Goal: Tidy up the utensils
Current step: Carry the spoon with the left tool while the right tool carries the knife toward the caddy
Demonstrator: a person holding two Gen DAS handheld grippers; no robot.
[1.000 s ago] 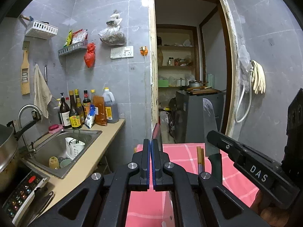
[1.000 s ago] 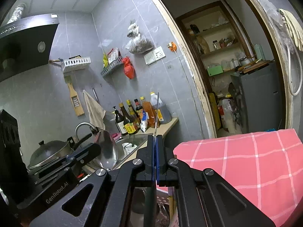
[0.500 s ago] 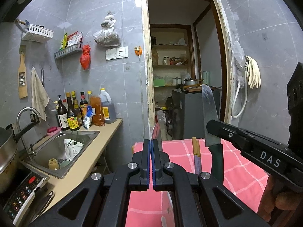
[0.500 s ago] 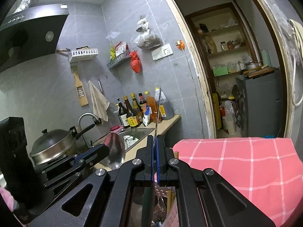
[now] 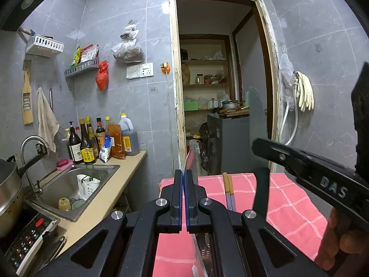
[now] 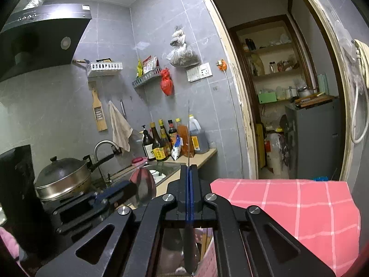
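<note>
The left gripper (image 5: 184, 177) is pinched tight on a spoon (image 6: 143, 185), bowl up over the counter edge. Chopsticks (image 5: 227, 189) lie on the pink cloth (image 5: 288, 198). The right gripper (image 6: 189, 173) clamps a knife (image 6: 188, 133), blade upright.

Obstacles: bottles (image 5: 92, 143) crowding the tabletop's (image 5: 115, 184) far end; chopsticks (image 5: 229, 191) lying on pink cloth (image 5: 288, 198); open doorway (image 5: 221, 92) offering passage beyond.

Black left claw (image 5: 183, 198) with blue-lined fingers, silver screws, white "DAS" lettering on right claw (image 5: 260, 146)
</note>
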